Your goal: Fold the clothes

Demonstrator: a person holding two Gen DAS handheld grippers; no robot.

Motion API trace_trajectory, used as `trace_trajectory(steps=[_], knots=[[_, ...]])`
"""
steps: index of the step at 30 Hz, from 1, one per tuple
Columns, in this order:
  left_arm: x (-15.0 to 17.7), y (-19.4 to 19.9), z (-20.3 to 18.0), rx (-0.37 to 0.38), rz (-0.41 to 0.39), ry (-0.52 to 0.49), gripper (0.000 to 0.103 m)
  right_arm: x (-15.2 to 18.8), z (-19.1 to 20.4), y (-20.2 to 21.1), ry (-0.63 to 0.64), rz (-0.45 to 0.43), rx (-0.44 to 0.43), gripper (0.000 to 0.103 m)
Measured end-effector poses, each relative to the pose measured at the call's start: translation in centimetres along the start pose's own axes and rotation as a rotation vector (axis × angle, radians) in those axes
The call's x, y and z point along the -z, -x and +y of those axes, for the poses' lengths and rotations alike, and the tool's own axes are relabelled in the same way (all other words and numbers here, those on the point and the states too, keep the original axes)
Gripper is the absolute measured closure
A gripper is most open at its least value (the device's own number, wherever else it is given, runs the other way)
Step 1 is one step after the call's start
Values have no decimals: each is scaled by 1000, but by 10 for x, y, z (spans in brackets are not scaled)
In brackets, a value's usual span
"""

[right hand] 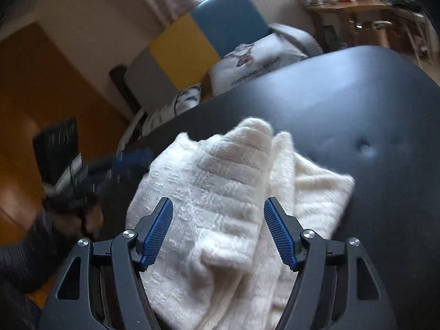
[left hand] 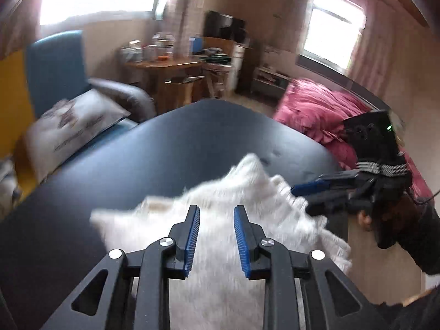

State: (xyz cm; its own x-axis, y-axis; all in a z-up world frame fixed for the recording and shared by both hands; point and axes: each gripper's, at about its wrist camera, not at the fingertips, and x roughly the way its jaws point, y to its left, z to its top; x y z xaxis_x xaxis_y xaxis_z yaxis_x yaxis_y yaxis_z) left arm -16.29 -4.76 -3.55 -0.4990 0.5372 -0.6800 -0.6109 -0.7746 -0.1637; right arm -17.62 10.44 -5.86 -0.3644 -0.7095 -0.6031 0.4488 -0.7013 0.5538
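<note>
A cream knitted garment [left hand: 220, 192] lies crumpled in loose folds on the dark padded table [left hand: 165, 143]. My left gripper [left hand: 216, 209] hovers over its near part, jaws open, nothing pressed between the blue pads. The right gripper [left hand: 301, 198] shows at the right, in a person's hand, pointing at the garment's right edge. In the right wrist view the garment [right hand: 220, 181] spreads below my right gripper [right hand: 218, 200], whose jaws stand wide open above a raised fold. The left gripper [right hand: 129, 162] is a blur at the garment's left edge, over the table [right hand: 371, 96].
A blue armchair [left hand: 55, 71] with a printed pillow [left hand: 77, 126] stands beyond the table's left side. A pink duvet [left hand: 316, 110] lies on a bed at the right. A cluttered wooden desk [left hand: 170, 68] stands at the back. Bare floor [left hand: 385, 247] shows past the table's right edge.
</note>
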Motion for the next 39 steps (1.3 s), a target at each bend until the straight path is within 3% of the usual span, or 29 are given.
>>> trace_trajectory(steps=[1, 5, 9, 14, 20, 26, 27, 29, 31, 34, 36, 39], knots=[[-12, -5, 2, 46, 24, -35, 74, 2, -4, -3, -7, 5, -25, 17], [-54, -46, 3, 209, 149, -155, 69, 8, -12, -9, -23, 17, -129, 17], [-78, -82, 9, 317, 292, -260, 66, 19, -18, -14, -3, 35, -178, 17], [-96, -113, 20, 470, 441, -310, 64, 30, -30, -26, 18, 74, -191, 17], [-104, -139, 12, 641, 527, -308, 64, 36, -28, -27, 69, 62, -205, 17], [-89, -139, 15, 692, 589, -284, 70, 43, -23, -20, 98, 64, -196, 15], [-89, -140, 14, 679, 571, -284, 73, 44, -22, -20, 105, 63, -192, 15], [-93, -127, 15, 630, 471, -268, 80, 47, -20, -20, 120, 61, -178, 14], [-99, -109, 18, 593, 344, -236, 95, 50, -17, -21, 132, 59, -159, 14], [-97, -104, 12, 441, 230, -262, 100, 54, -11, -21, 156, 52, -130, 13], [-81, -127, 5, 375, 338, -287, 100, 56, -8, -21, 170, 53, -115, 12], [-79, -124, 9, 424, 375, -260, 97, 58, -9, -20, 170, 48, -113, 11]])
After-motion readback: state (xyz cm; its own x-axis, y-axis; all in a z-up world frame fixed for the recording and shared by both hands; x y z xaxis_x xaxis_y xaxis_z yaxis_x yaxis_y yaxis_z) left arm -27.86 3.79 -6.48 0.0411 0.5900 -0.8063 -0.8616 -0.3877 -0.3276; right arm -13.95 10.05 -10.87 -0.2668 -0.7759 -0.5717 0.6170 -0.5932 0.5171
